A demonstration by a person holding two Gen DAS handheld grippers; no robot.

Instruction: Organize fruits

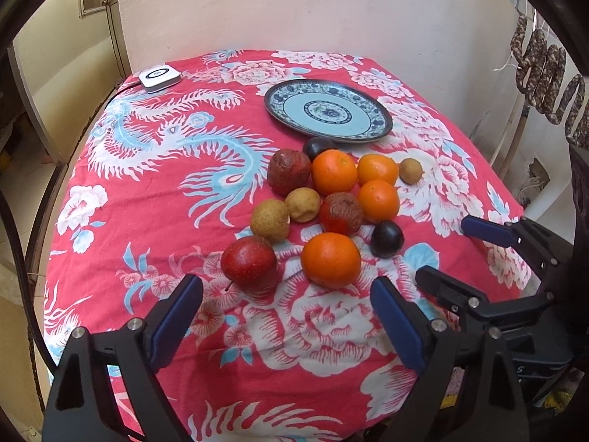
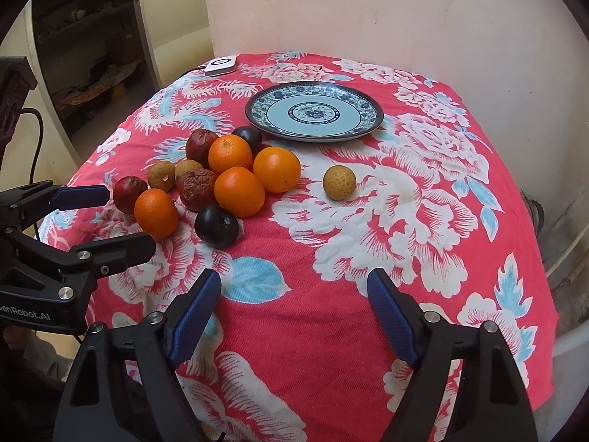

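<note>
Fruit heap (image 1: pixel 331 199) on floral tablecloth (image 1: pixel 147 191); patterned plate (image 1: pixel 327 110) bare at 12 o'clock. Left gripper (image 1: pixel 287 316), right gripper (image 2: pixel 294 309): wide open, holding nothing.

The tablecloth (image 2: pixel 423 243) is red, printed with white peonies, pale blue leaves and a white-and-blue phoenix. Near its far edge sits a plate (image 1: pixel 362 129) with a light blue centre, a dark blue floral medallion and a blue-and-white patterned rim. The oranges (image 1: pixel 330 259) are bright orange, the plums (image 2: pixel 217 226) near black, the wrinkled fruits (image 1: pixel 341 213) dull red and brown, the longans (image 2: pixel 339 182) speckled tan. At the far left corner lies a white device (image 1: pixel 159 77). Both grippers show black frames with blue pads (image 2: pixel 195 311).
</note>
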